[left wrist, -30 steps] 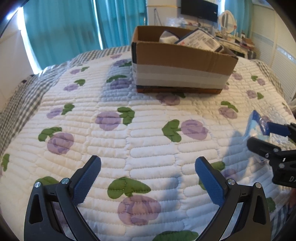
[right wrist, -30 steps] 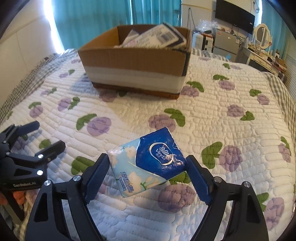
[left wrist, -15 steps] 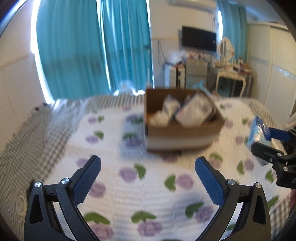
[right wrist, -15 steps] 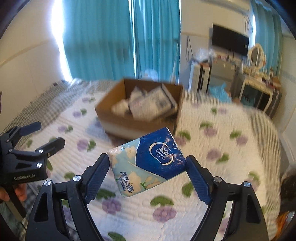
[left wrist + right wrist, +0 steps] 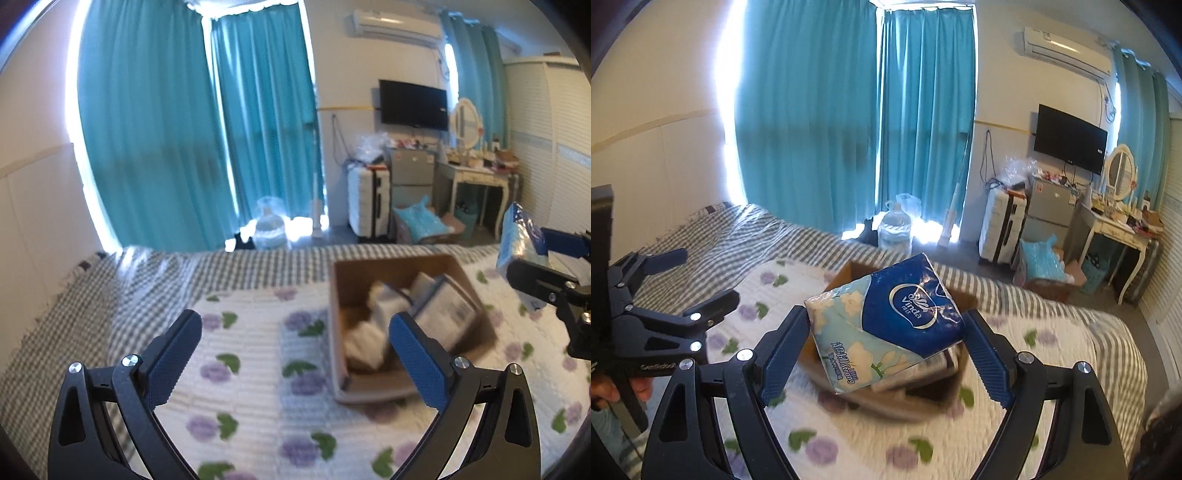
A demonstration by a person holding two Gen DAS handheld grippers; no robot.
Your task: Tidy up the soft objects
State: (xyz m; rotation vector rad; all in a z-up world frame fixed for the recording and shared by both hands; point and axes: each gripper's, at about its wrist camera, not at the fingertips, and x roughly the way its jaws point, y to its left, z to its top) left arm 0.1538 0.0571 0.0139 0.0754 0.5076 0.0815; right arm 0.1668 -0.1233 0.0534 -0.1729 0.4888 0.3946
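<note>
My right gripper (image 5: 886, 358) is shut on a blue and pale-green tissue pack (image 5: 882, 325) and holds it in the air above the cardboard box (image 5: 923, 398), which it mostly hides. From the left wrist view the pack (image 5: 517, 243) hangs to the right of and above the open box (image 5: 406, 321), which holds several white and plastic-wrapped soft packs. My left gripper (image 5: 295, 354) is open and empty, raised over the quilt left of the box; it also shows in the right wrist view (image 5: 687, 288).
The box sits on a white quilt with purple flowers (image 5: 251, 387) over a grey checked sheet (image 5: 110, 295). Beyond the bed are teal curtains (image 5: 184, 129), a water jug (image 5: 271, 227), a suitcase (image 5: 369, 201), a dressing table (image 5: 480, 177) and a wall TV (image 5: 413, 105).
Both grippers have risen well above the bed and tilted up, so the room shows. The right gripper has carried the tissue pack over the box. The left stays open.
</note>
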